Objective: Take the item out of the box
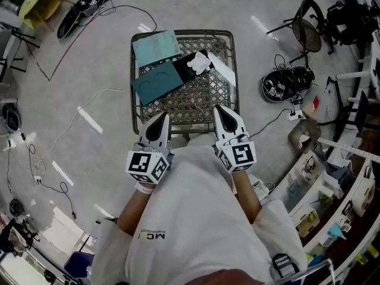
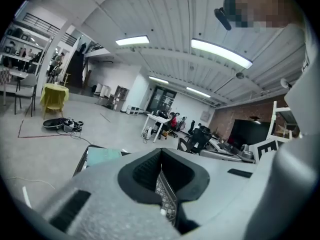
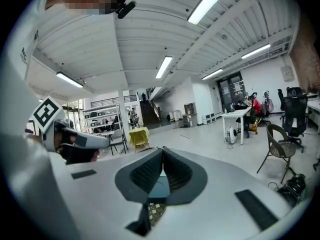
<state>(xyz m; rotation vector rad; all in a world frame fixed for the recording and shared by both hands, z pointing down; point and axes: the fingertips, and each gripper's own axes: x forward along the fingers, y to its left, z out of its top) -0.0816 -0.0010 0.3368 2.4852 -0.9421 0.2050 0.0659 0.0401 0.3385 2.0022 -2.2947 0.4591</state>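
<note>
A wire mesh basket (image 1: pixel 205 103) stands on the floor in front of me in the head view. In it lie a light teal box (image 1: pixel 155 46), a dark teal box (image 1: pixel 157 81), and a black item with white paper (image 1: pixel 196 64) at the back right. My left gripper (image 1: pixel 163 117) hovers at the basket's near left edge, jaws shut and empty. My right gripper (image 1: pixel 218 108) hovers over the near right edge, also shut and empty. In the left gripper view the light teal box (image 2: pixel 102 155) shows beyond the closed jaws. Neither gripper touches a box.
A black helmet-like object (image 1: pixel 285 83) and a folding chair (image 1: pixel 306 31) sit to the right of the basket. Cables run across the floor at left. Shelving with small items (image 1: pixel 332 189) lines the right side. A yellow-covered chair (image 1: pixel 38 2) stands far left.
</note>
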